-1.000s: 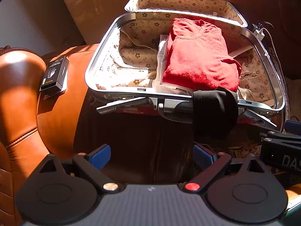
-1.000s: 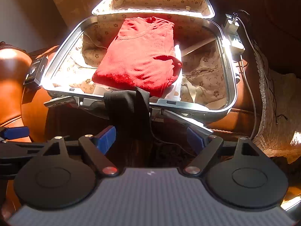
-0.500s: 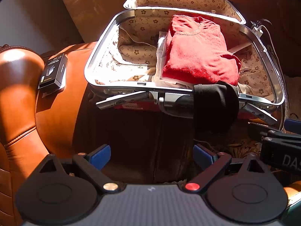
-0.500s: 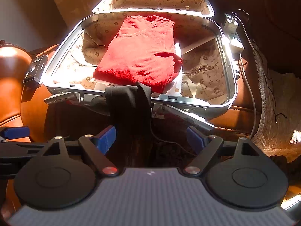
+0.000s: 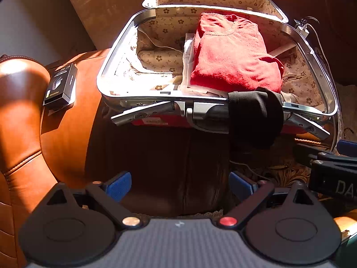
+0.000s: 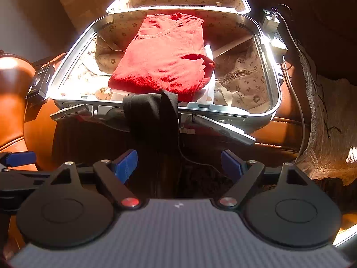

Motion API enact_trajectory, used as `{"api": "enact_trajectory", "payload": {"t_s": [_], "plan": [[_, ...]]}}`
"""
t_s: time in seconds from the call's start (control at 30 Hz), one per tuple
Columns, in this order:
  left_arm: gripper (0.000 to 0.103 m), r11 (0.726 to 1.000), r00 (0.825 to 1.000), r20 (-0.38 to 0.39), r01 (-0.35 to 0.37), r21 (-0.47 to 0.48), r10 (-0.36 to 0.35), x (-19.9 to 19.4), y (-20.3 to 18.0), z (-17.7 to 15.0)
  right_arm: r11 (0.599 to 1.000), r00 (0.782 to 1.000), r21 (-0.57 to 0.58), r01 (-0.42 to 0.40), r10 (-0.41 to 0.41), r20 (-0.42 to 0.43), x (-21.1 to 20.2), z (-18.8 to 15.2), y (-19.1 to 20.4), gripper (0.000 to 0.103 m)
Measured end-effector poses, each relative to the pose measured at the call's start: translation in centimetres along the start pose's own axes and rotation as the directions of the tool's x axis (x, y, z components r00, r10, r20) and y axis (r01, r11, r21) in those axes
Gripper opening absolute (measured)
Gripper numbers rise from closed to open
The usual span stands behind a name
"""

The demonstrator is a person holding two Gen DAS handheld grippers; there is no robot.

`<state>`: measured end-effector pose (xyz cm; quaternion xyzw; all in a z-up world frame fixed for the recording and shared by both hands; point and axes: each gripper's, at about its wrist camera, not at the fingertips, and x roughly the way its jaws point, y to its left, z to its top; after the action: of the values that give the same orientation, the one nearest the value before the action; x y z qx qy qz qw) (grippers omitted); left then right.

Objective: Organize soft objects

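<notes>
The black garment (image 6: 154,111) hangs over the front rim of the open suitcase (image 6: 275,67), so we judge the packing unfinished, and with left gripper (image 5: 179,184) and right gripper (image 6: 179,164) spread empty, we next need to grasp it.

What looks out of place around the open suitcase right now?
The black garment hangs over the suitcase front rim and handle, half outside, while the red sweater lies folded inside. Both latches stick out, unfastened.
</notes>
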<state>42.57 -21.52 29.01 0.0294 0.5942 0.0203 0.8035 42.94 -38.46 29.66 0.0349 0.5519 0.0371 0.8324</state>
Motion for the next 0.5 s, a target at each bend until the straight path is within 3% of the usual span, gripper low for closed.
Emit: {"api": "enact_trajectory", "payload": {"t_s": [0.5], "plan": [[0.098,1.0,1.0,0.025,0.007,0.021,-0.008,-0.6,-0.8,-0.9,1.0,1.0,-0.009,0.007,-0.007,0.022,-0.4,-0.8,0.3,0.09]]}}
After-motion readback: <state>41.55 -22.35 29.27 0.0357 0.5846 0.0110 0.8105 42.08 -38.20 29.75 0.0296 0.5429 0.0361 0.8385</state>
